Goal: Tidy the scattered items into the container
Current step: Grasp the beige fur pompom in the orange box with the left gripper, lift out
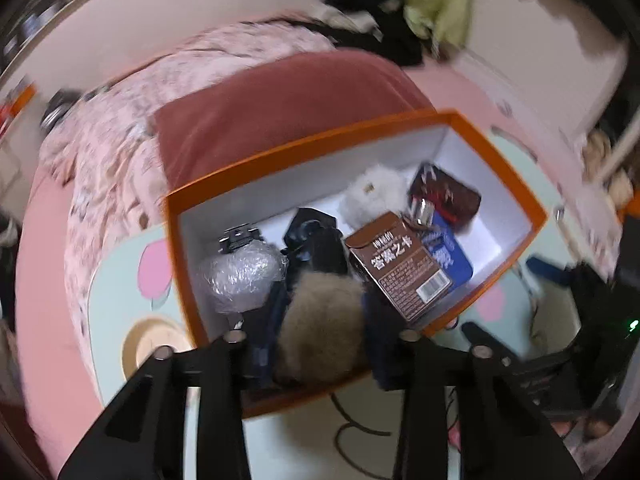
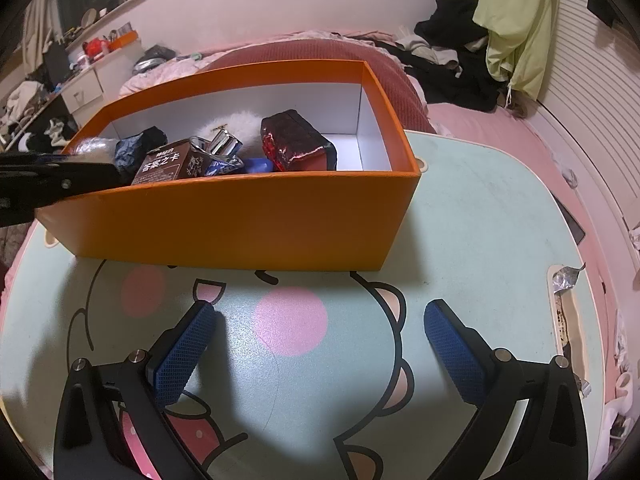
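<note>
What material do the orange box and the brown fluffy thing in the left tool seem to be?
Orange box: probably stiff cardboard, matte orange outside, white inside, with sharp folded corners. Brown fluffy thing: soft fur or plush, judging by its fuzzy outline; real or synthetic is unclear.

Clothes pile on bed, maroon pillow.

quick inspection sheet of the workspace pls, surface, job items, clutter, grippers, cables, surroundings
surface: mint cartoon-print table, bare in front of the box
job's things: orange box holds brown carton, red sequin pouch, white fluffy ball, bubble-wrapped item
clutter: foil wrapper at the table's right edge slot
grippers: left gripper closed on a tan fluffy item over the box; right gripper open, holding nothing, above the table
cables: dark cable on the table near the box
surroundings: pink bed, piled clothes, cluttered shelf
</note>
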